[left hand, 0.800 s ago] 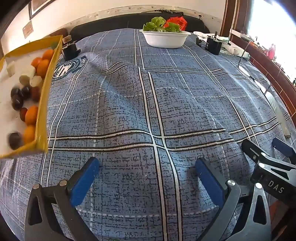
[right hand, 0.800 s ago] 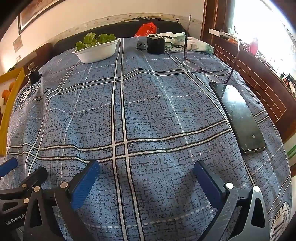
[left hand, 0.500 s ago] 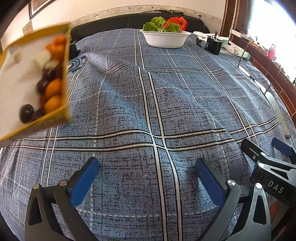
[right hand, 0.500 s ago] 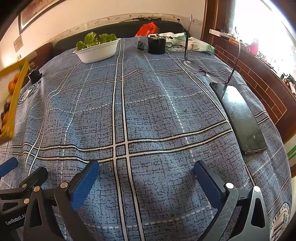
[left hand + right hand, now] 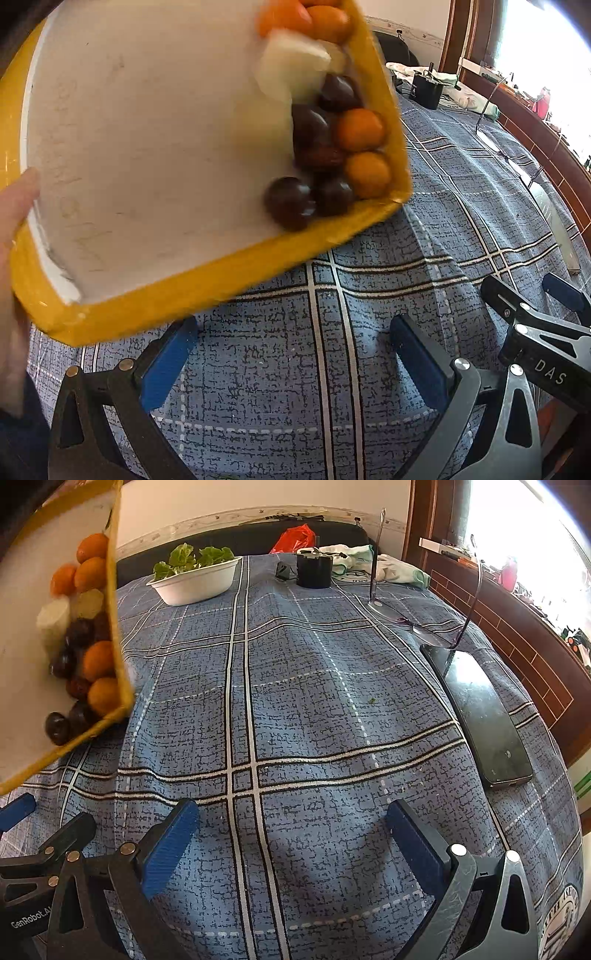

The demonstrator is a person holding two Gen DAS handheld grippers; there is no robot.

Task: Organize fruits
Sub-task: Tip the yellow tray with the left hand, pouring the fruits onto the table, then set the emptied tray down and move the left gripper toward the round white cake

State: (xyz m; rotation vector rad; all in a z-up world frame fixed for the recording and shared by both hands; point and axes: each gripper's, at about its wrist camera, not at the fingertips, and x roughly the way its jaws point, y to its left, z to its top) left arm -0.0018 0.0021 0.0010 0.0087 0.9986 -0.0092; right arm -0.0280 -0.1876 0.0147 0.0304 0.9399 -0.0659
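Note:
A yellow tray (image 5: 207, 291) with a white floor is held tilted above the blue plaid cloth by a bare hand (image 5: 14, 206) at the left. Orange fruits (image 5: 360, 129), dark round fruits (image 5: 290, 201) and pale chunks (image 5: 291, 70) are bunched in its low right corner. The tray also shows at the left in the right wrist view (image 5: 116, 602). My left gripper (image 5: 293, 354) is open and empty just below the tray. My right gripper (image 5: 291, 836) is open and empty over bare cloth.
A white bowl of green leaves (image 5: 195, 578) stands at the back. A black cup (image 5: 314, 570), a red bag (image 5: 295, 539) and cloths lie behind it. A black phone (image 5: 480, 716) and a wire stand (image 5: 376, 557) are at the right, near the bed's wooden edge.
The tray has been lifted from the left and swung toward the middle, close above my left gripper. The fruits have slid into its low corner. Both grippers stay still.

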